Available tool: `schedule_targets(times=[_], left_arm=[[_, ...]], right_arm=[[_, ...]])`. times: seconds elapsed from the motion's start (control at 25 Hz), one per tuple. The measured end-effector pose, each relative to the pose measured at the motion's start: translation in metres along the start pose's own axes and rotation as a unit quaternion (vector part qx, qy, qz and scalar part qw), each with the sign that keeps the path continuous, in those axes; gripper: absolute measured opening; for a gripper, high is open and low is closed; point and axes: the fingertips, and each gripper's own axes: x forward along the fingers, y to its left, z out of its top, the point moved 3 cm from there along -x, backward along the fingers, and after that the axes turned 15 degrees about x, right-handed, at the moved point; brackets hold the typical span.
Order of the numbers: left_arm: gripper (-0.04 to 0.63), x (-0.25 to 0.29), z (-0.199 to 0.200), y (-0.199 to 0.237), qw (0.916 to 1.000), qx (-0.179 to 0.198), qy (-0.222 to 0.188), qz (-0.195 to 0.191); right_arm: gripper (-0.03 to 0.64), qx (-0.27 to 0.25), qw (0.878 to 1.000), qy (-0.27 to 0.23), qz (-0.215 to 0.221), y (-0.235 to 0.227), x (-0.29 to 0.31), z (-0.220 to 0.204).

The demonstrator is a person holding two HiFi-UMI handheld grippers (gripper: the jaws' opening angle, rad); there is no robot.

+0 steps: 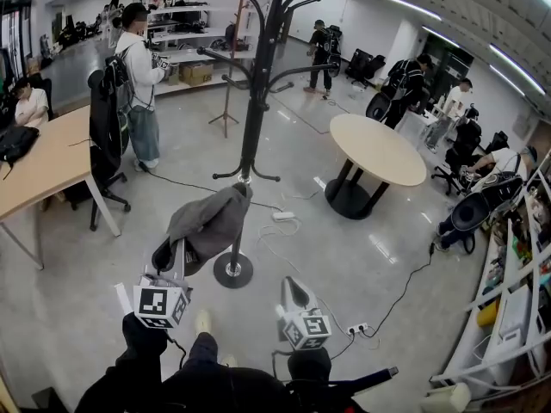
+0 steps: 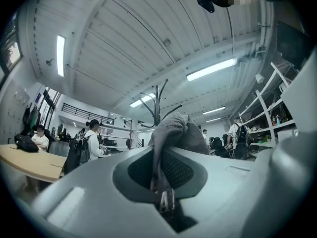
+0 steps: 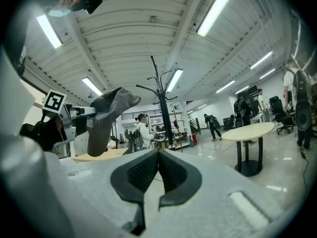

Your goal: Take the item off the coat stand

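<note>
Head view: left gripper (image 1: 170, 268) clamped the grey garment (image 1: 207, 222), which hung just ahead of it, clear of the coat stand (image 1: 256, 101).
Left gripper view: cloth pinched between jaws. Judged best to keep the pinch firm.
Right gripper view: right gripper (image 3: 157, 168) closed, empty, garment up-left.

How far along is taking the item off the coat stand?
Done: the grey fabric garment is clear of the black metal coat stand. In hand: the left hand-held gripper is shut on it. Left: probably just setting it down.
</note>
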Motion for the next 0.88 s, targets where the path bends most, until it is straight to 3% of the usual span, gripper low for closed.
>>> schedule_targets(times=[0.88], left_arm=[[0.026,-0.026,-0.054,-0.021,0.9985,-0.002,0.054,-0.009]], right_arm=[[0.002,-0.014,1.000,0.004,0.026,0.018,0.014,0.002]])
